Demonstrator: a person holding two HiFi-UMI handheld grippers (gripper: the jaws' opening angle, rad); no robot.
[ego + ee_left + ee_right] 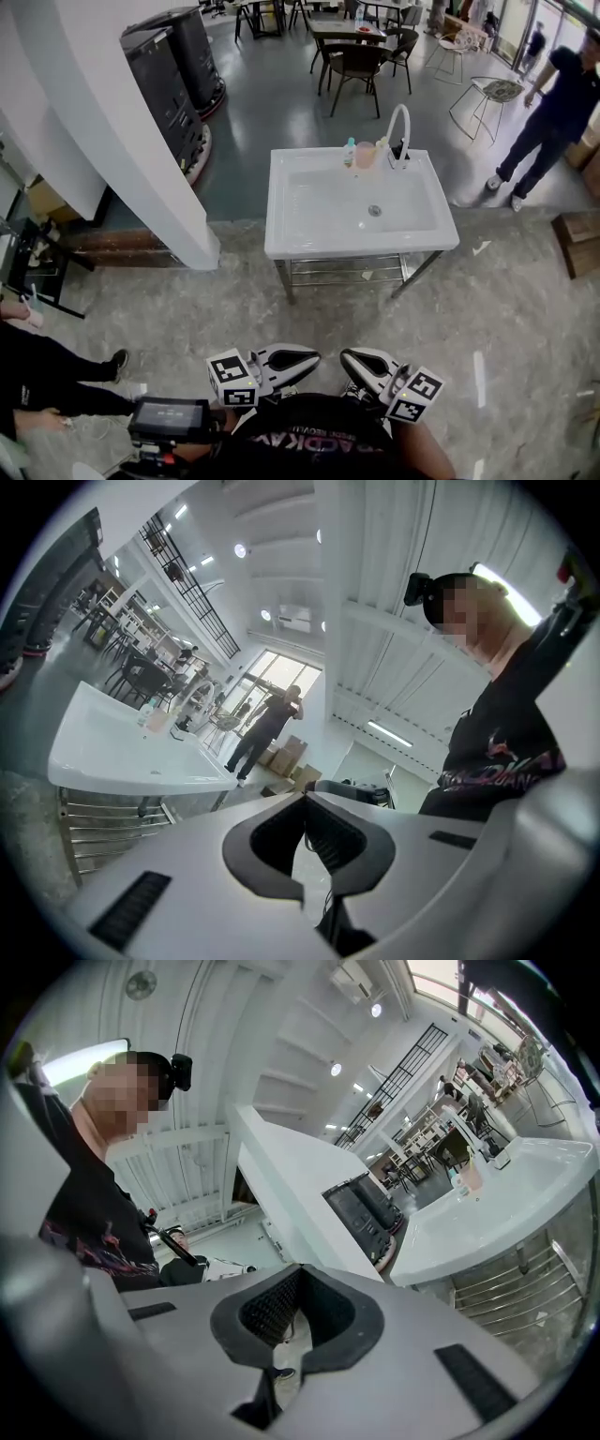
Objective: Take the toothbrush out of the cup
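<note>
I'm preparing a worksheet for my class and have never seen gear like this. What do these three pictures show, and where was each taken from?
No robot: a person holds a two-jaw claw in each hand. The head view comes from a camera on the person's head, looking down; the left claw and right claw sit near the body. The other two views come from cameras on each claw. Ahead stands a sink with a tap, a pink cup and a bottle. Both claws are shut and empty. The toothbrush is too small to see.
</note>
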